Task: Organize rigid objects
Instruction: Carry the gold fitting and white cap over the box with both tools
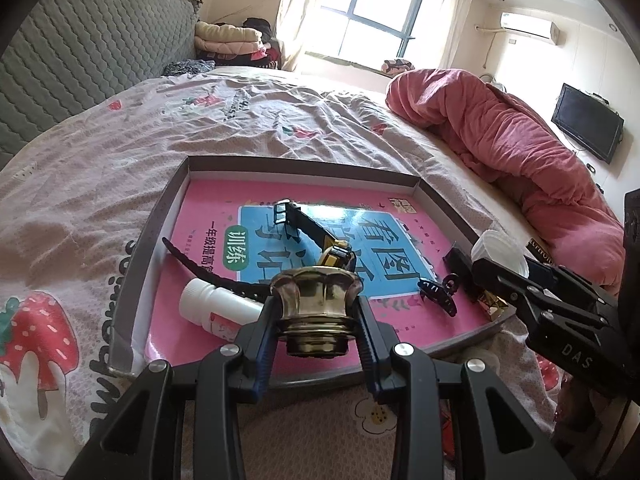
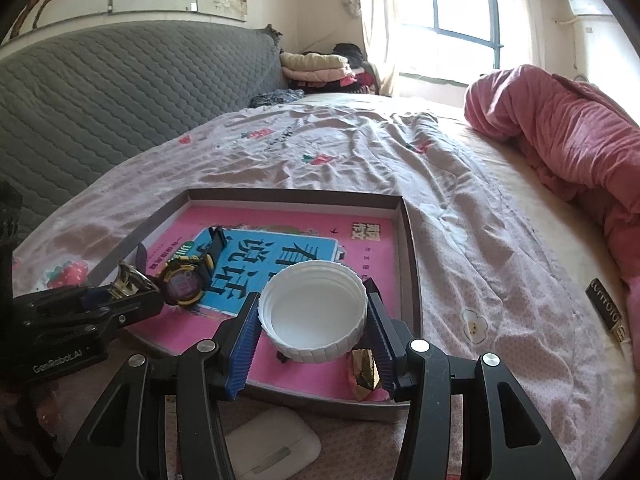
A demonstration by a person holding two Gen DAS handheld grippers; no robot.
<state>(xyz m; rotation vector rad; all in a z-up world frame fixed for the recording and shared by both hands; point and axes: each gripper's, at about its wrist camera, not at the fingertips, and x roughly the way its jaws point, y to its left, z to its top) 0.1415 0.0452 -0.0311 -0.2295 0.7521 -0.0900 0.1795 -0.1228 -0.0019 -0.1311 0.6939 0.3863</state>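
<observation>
On a bed spread with a strawberry-print sheet (image 1: 80, 208), a shallow grey tray (image 1: 138, 264) lined with a pink workbook (image 1: 208, 216) fills the middle of both wrist views. In the left wrist view, a white bottle (image 1: 216, 310) lies at lower left of the tray, and a black-strapped watch (image 1: 316, 240) stretches across the centre. At bottom centre the left gripper (image 1: 318, 312) clamps a fluted brass fitting (image 1: 316, 300) between its blue-padded fingers (image 1: 266, 344), above the tray's near edge. Right of it lie a black hair claw (image 1: 438, 294) and a gold-foil piece (image 1: 494, 304). In the right wrist view, the right gripper (image 2: 314, 320) grips a white ribbed lid (image 2: 314, 312), open side up, over the tray's near right corner. A rumpled red quilt (image 2: 560, 136) lies at upper right.
</observation>
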